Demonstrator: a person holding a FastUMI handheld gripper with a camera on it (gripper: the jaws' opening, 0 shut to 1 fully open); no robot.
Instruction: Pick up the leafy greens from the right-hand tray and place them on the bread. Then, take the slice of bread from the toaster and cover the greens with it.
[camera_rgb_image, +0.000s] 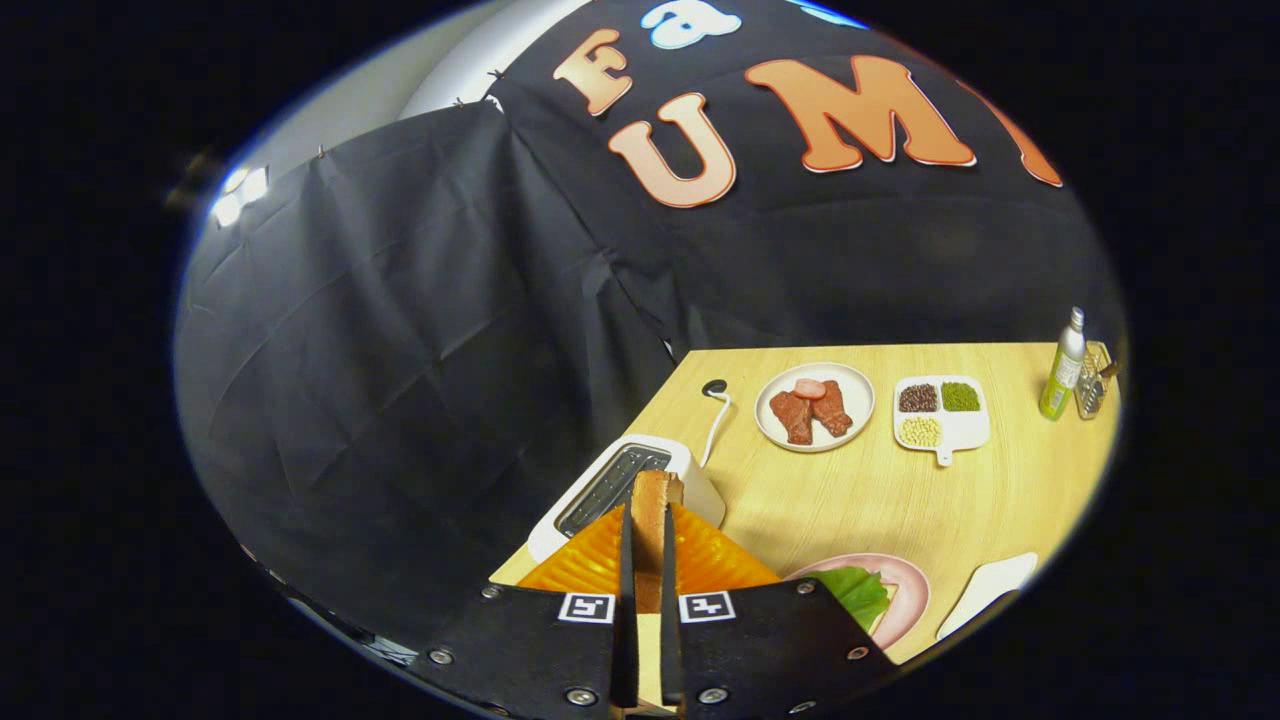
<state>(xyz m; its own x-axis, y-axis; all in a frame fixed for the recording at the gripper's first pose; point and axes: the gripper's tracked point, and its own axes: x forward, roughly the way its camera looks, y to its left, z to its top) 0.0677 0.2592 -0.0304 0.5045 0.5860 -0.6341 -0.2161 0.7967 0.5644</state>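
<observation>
The gripper (648, 560) is clamped on a bread slice (652, 520), both fingers pressing its flat sides so it stands upright on edge between them, lifted above the toaster (625, 485). The toaster sits just beyond the fingertips at 11 o'clock, its slot showing dark. Near the fingers at 3 o'clock is a pink plate (905, 590) with the leafy greens (855, 592) lying on it; whether bread lies under them cannot be told. A white tray (990, 590) lies further out at 3 o'clock. Farther off on the table (850, 500), at 1 o'clock, a round plate (815, 407) carries meat pieces, and a divided dish (942, 412) sits beside it. Farthest, at 2 o'clock, a green bottle (1063, 365) stands by a small rack (1094, 380).
</observation>
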